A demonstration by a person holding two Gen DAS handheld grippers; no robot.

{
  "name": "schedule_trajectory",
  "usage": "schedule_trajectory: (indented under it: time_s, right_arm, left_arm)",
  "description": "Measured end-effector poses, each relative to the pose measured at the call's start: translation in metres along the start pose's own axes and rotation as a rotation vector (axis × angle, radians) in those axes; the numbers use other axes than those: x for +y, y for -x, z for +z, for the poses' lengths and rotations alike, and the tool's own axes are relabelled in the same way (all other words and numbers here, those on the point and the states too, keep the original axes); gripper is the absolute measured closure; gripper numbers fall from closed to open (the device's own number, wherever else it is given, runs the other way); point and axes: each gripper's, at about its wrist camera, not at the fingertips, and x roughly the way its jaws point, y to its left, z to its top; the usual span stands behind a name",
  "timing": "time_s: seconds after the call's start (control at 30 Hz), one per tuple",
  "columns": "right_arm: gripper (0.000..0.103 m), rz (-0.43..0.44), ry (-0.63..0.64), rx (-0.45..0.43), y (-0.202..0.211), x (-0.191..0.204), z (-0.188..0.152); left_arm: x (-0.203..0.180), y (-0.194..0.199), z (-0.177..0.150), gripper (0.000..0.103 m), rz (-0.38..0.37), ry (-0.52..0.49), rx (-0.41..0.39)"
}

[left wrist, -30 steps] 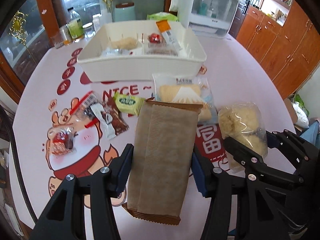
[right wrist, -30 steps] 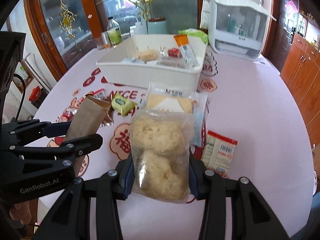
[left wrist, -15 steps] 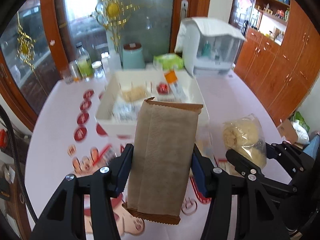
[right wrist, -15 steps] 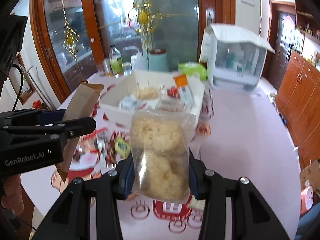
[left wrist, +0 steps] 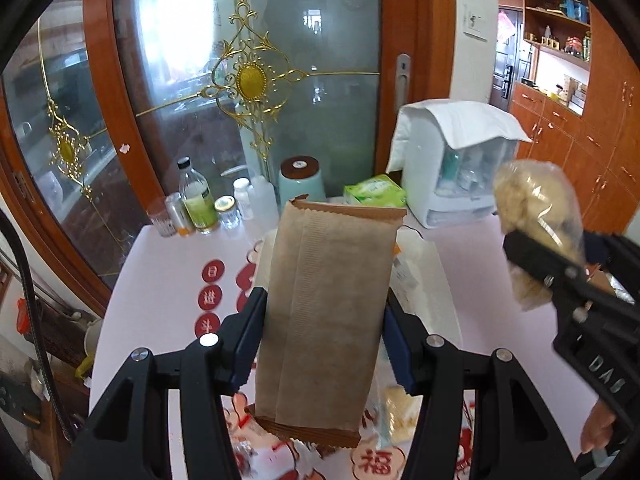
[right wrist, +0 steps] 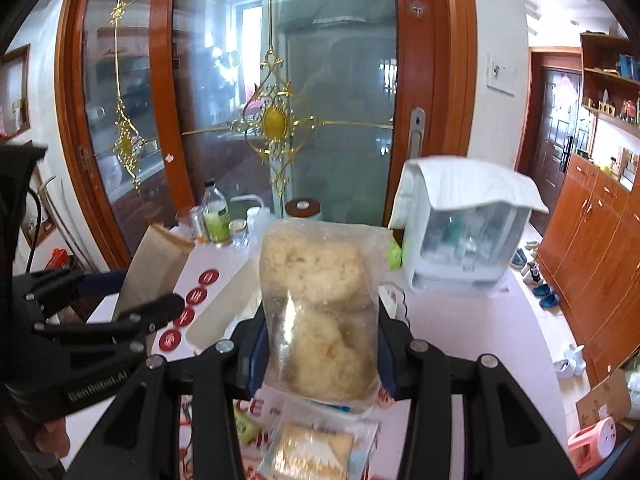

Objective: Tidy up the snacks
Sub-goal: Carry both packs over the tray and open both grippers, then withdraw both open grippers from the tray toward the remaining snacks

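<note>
In the left wrist view a tall brown paper packet (left wrist: 326, 312) stands upright, high above the table, with my left gripper (left wrist: 325, 304) shut on its sides. At the right edge of that view my right gripper (left wrist: 560, 252) holds a clear bag of pale crumbly snack (left wrist: 532, 204). The right wrist view shows this clear bag (right wrist: 320, 312) pinched between the pads of the right gripper (right wrist: 322, 328). The white tray (right wrist: 224, 312) shows partly behind the bag. The left gripper (right wrist: 120, 320) carries its brown packet (right wrist: 160, 264) at the left.
Loose snacks lie on the printed tablecloth below, among them a cake packet (right wrist: 316, 452) and a small green packet (right wrist: 244, 428). At the table's far edge stand bottles (left wrist: 196, 204), a teal canister (left wrist: 300, 184), a green tissue pack (left wrist: 374, 192) and a cloth-covered white box (left wrist: 460, 168).
Both grippers have risen and tilted up with their packets still held. The table and tray have dropped low in both views; the glass door now fills the upper part.
</note>
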Motion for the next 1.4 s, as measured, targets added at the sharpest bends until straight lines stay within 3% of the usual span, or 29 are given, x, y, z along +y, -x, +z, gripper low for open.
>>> schedule_trajectory:
  time_s: [0.23, 0.5, 0.53, 0.57, 0.6, 0.77, 1.07, 1.4]
  right_arm:
    - [0.058, -0.035, 0.007, 0.016, -0.041, 0.0, 0.039]
    - [0.058, -0.048, 0.001, 0.081, -0.099, -0.002, 0.055]
    - [0.057, -0.051, 0.001, 0.096, -0.107, -0.002, 0.056]
    - [0.056, -0.056, 0.0, 0.111, -0.114, -0.001, 0.056]
    - [0.055, -0.057, 0.001, 0.124, -0.119, -0.002, 0.055]
    - [0.048, -0.061, -0.009, 0.192, -0.145, -0.006, 0.048]
    - [0.035, -0.036, 0.003, 0.187, -0.143, -0.006, 0.039]
    - [0.034, -0.017, 0.007, 0.196, -0.124, -0.008, 0.033]
  left_arm:
    - [0.011, -0.05, 0.032, 0.054, 0.06, -0.013, 0.008]
    - [0.017, -0.099, 0.054, 0.053, 0.093, 0.003, 0.038]
    - [0.016, -0.099, 0.054, 0.048, 0.095, 0.005, 0.038]
    - [0.018, -0.108, 0.055, 0.028, 0.103, 0.019, 0.046]
    - [0.019, -0.108, 0.053, 0.015, 0.107, 0.026, 0.047]
    - [0.029, -0.126, 0.045, 0.009, 0.096, 0.074, 0.084]
    - [0.032, -0.13, 0.029, 0.008, 0.089, 0.09, 0.13]
    - [0.022, -0.102, 0.027, 0.008, 0.076, 0.071, 0.115]
